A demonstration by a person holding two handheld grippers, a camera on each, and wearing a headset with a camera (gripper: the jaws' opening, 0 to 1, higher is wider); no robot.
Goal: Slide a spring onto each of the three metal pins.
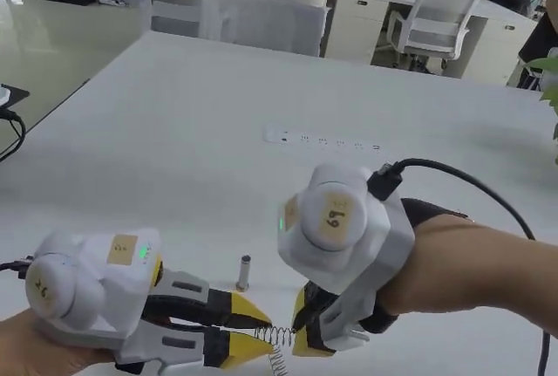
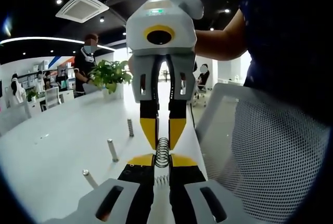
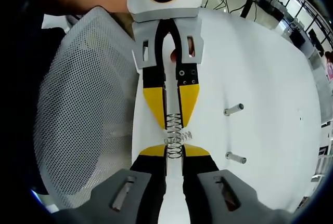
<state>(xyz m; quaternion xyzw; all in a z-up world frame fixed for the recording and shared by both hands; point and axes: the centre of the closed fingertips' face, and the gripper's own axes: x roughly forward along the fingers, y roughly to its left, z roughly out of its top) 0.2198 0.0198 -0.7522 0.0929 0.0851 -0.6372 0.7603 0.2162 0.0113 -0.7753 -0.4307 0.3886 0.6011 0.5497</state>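
Two thin wire springs (image 1: pixel 277 336) hang tangled together between my two grippers, near the white table's front edge (image 1: pixel 174 175). The left gripper (image 1: pixel 261 334) comes in from the left, shut on one end of the springs. The right gripper (image 1: pixel 301 328) faces it and is shut on the other end. In the left gripper view a spring (image 2: pixel 162 154) runs out of my own jaws up to the right gripper (image 2: pixel 163 133). In the right gripper view one spring (image 3: pixel 174 125) is crossed by a second (image 3: pixel 179 139). Three upright metal pins (image 2: pixel 112 149) stand bare on the table; one pin (image 1: pixel 244 271) stands just behind the grippers.
A white power strip (image 1: pixel 323 140) lies in the middle of the table. A mesh chair (image 3: pixel 88 104) stands close beside the table's edge. Office chairs (image 1: pixel 432 14) and desks stand beyond the far side. A potted plant (image 2: pixel 106 73) and a person (image 2: pixel 88 60) are further off.
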